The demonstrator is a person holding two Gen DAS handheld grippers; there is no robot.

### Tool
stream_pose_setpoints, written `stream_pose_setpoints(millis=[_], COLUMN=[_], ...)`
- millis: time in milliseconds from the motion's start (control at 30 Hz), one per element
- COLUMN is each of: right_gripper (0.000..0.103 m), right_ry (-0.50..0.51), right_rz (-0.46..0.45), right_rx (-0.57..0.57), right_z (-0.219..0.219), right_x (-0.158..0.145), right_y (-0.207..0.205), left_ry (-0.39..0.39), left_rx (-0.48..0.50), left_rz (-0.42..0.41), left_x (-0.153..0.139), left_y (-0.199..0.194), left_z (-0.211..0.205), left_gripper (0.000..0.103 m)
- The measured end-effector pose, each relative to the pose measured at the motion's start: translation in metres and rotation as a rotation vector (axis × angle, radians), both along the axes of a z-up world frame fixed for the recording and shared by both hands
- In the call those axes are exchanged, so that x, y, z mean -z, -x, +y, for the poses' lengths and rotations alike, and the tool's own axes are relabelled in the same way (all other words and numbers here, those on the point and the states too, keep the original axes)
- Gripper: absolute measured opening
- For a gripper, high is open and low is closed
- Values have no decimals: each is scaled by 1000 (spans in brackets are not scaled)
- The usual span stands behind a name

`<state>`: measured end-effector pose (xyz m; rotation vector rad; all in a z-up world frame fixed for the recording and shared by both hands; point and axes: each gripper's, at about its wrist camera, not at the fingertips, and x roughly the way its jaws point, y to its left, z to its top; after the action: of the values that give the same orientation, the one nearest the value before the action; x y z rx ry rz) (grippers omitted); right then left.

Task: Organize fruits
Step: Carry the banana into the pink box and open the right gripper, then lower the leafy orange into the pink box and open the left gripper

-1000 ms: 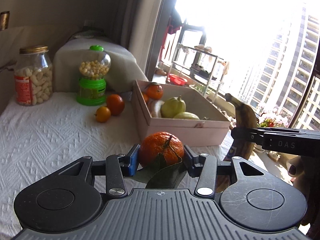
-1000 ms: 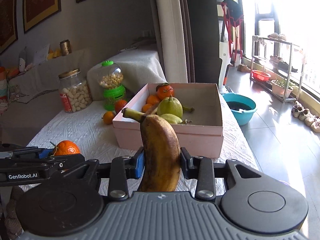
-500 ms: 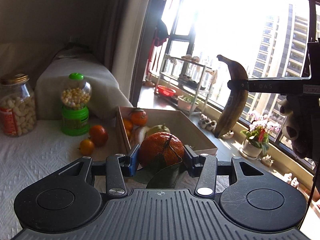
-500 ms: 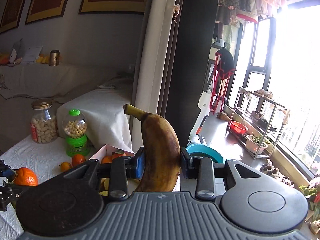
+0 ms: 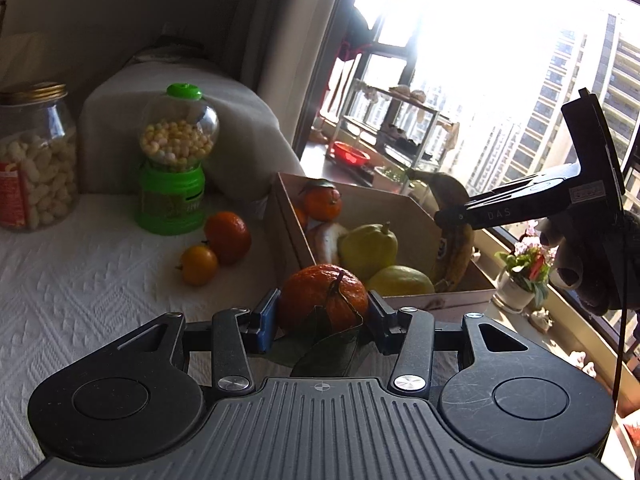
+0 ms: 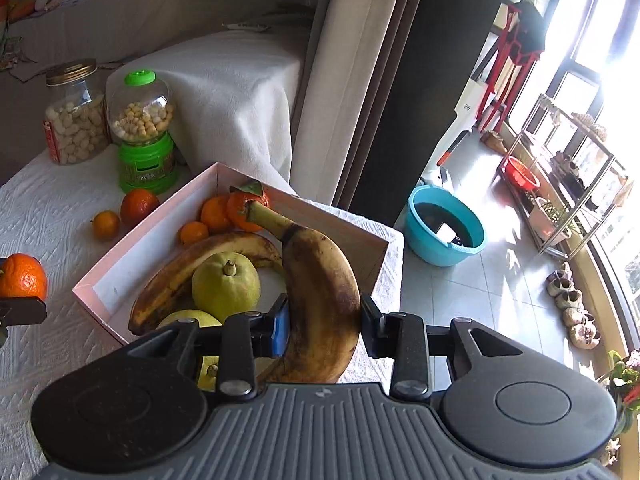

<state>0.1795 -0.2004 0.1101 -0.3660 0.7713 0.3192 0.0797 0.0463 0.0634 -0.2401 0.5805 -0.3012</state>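
My left gripper (image 5: pixel 322 316) is shut on a leafy tangerine (image 5: pixel 322 294), held just before the near wall of the pink box (image 5: pixel 440 300). My right gripper (image 6: pixel 324 326) is shut on a brown-spotted banana (image 6: pixel 320 296), hanging above the box's (image 6: pixel 104 268) right half; the left wrist view shows that banana (image 5: pixel 454 248) and gripper (image 5: pixel 452 216) over the box's right side. Inside lie another banana (image 6: pixel 200 264), a green guava (image 6: pixel 226 286), a yellow fruit (image 5: pixel 400 280) and small oranges (image 6: pixel 216 212). Two oranges (image 5: pixel 226 236) sit on the cloth left of the box.
A green candy dispenser (image 5: pixel 172 168) and a glass snack jar (image 5: pixel 34 160) stand at the back left on the white tablecloth (image 5: pixel 80 288). A draped block (image 6: pixel 232 96) sits behind the box. The table ends right of the box, with a blue basin (image 6: pixel 444 232) on the floor below.
My right gripper has swung the banana from high over the table's edge down over the box's right half. My left gripper has carried the tangerine closer to the box.
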Motion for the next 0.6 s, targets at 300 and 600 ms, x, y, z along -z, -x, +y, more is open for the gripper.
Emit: stream_pose_setpoints(millis=[300, 600], right_gripper=[50, 66], right_ry=[-88, -147], right_rz=[-10, -110], right_rx=[62, 52], right_z=[-5, -34], right_x=[8, 4], right_y=[-21, 74], left_ry=[10, -5], left_rx=[-14, 91], left_rz=[40, -17], left_x=[0, -50], left_y=[-10, -56], left_z=[11, -35], left_gripper=[51, 51])
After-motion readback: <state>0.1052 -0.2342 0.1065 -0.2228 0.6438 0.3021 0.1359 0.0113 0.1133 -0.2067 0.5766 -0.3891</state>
